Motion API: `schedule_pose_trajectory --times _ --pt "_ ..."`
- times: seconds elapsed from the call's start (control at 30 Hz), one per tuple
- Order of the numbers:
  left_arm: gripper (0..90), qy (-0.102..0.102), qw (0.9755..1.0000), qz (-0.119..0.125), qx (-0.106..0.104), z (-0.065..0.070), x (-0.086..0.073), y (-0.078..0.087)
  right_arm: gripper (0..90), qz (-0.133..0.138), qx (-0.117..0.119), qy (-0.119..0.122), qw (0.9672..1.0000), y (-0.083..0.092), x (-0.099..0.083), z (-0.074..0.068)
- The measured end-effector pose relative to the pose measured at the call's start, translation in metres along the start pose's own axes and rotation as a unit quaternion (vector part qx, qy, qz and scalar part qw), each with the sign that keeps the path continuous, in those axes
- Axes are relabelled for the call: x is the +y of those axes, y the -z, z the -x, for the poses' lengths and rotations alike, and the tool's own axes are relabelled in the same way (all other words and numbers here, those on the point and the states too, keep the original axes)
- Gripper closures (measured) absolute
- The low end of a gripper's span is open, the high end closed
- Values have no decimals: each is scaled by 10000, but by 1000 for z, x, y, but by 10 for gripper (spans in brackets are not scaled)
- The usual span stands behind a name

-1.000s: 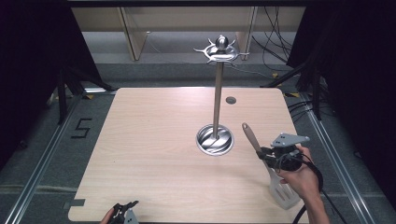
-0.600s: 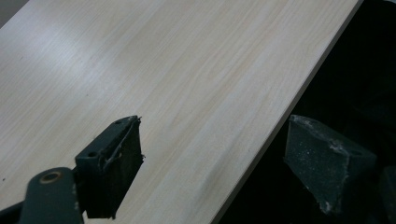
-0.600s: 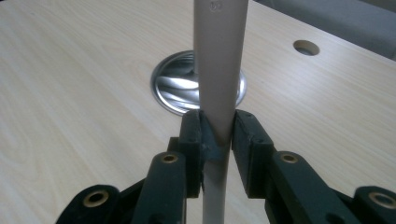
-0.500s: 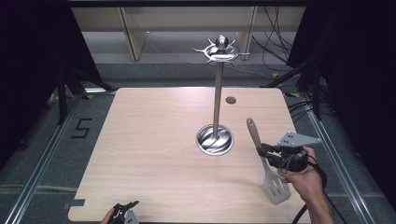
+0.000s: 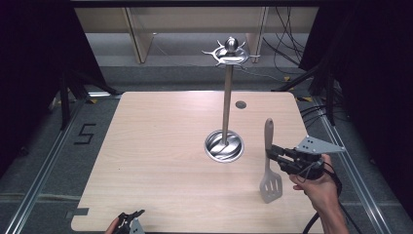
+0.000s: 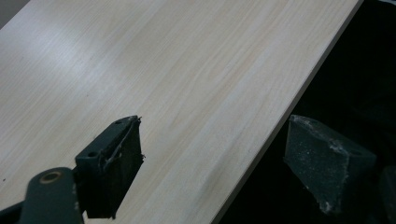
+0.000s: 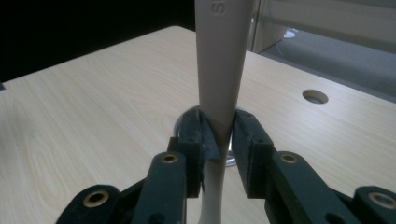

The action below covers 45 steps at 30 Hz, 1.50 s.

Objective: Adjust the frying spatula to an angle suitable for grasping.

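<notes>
A grey slotted spatula [image 5: 269, 161] hangs upright at the table's right side, handle up and blade down, with my right gripper [image 5: 271, 154] shut on its narrow neck. In the right gripper view the pads squeeze the spatula's handle [image 7: 220, 70], which rises out of the top. A metal utensil stand [image 5: 226, 102] with a round base [image 5: 223, 146] and a hook crown [image 5: 230, 51] rises at the table's middle, left of the spatula. My left gripper [image 5: 130, 218] sits at the table's near edge, open; its fingers [image 6: 112, 168] straddle that edge with nothing between them.
The wooden table [image 5: 160, 146] has a round cable hole [image 5: 240, 104] behind the stand. Cables lie on the floor at the back right. A shelf unit stands beyond the far edge. A "5" mark is on the floor at the left.
My right gripper has lifted the spatula and swung it from slanted to nearly upright, its blade now off the table. The left gripper has stayed put.
</notes>
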State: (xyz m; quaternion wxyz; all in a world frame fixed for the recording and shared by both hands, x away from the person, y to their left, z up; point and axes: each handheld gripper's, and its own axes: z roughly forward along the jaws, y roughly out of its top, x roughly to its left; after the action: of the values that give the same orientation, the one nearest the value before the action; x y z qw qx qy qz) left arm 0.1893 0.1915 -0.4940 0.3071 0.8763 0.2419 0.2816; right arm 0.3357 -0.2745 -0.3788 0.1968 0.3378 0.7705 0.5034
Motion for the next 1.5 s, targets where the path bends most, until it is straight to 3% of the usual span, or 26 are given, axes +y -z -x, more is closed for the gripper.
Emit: schedule_pose_trajectory --times 0.13,0.2,0.27,0.3,0.37,0.4,0.43,0.47,0.53,0.57,0.6,0.67,0.7,0.77,0.83,1.1,1.17,1.2,1.23,1.27,1.43,1.47,1.5 --pt "180 8 10000 38 -55 0 0 0 749 196 68 112 9997 2 4 -2" --pt "180 -46 10000 -1 -6 -1 0 0 749 284 118 -25 9995 1 5 -5" --pt "180 -21 10000 14 -64 0 0 0 749 320 177 2 9993 1 6 -4" --pt "180 -132 9998 -90 -102 -1 1 1 750 385 152 132 9991 0 6 -3" --pt "180 -38 10000 7 -75 0 0 0 750 453 255 141 9985 -1 7 -4" --pt "180 -141 9998 -91 -113 -1 1 1 750 503 217 160 9984 -1 7 -3" --pt "180 -107 9998 -82 -172 0 0 0 750 544 254 86 9982 -2 8 -4" --pt "180 -112 9997 -81 -179 0 0 0 750 533 229 161 9982 -2 8 -4" --pt "180 -145 9998 -83 -103 -1 1 1 750 535 287 78 9981 -1 10 -6" --pt "180 -134 9998 -95 -104 -1 0 1 750 641 195 102 9977 -2 12 -6" --pt "180 -136 9998 -100 -103 -1 0 1 750 535 248 35 9983 0 14 -8" --pt "180 -142 9998 -103 -102 -1 0 1 750 600 223 153 9978 -1 17 -8" --pt "180 -139 9998 -96 -101 -1 0 1 750 546 240 58 9982 -1 19 -10" --pt "180 -34 10000 -25 -79 0 0 -2 750 629 168 148 9978 -4 23 -11" --pt "180 -72 9999 -108 -99 0 0 0 750 641 149 271 9975 -7 28 -11" --pt "180 3 9999 -65 -124 1 -1 -2 750 754 300 383 9960 -15 48 -14" --pt "180 -5 10000 -46 -37 2 -1 -2 750 762 327 389 9958 -19 54 -15" --pt "180 -68 9999 -100 -123 1 0 -1 750 718 330 342 9963 -20 57 -17" --pt "180 -68 9999 -89 -106 1 0 -1 750 747 336 461 9956 -22 61 -17" --pt "180 -13 10000 -19 -17 2 0 -2 750 711 340 417 9960 -23 64 -18" --pt "180 -56 9998 -109 -167 1 0 -1 750 696 383 443 9959 -31 80 -19" --pt "179 -73 9998 -125 -168 1 0 0 750 726 395 546 9951 -33 83 -17" --pt "179 -65 9997 -109 -185 1 0 0 750 702 396 457 9957 -34 86 -18"
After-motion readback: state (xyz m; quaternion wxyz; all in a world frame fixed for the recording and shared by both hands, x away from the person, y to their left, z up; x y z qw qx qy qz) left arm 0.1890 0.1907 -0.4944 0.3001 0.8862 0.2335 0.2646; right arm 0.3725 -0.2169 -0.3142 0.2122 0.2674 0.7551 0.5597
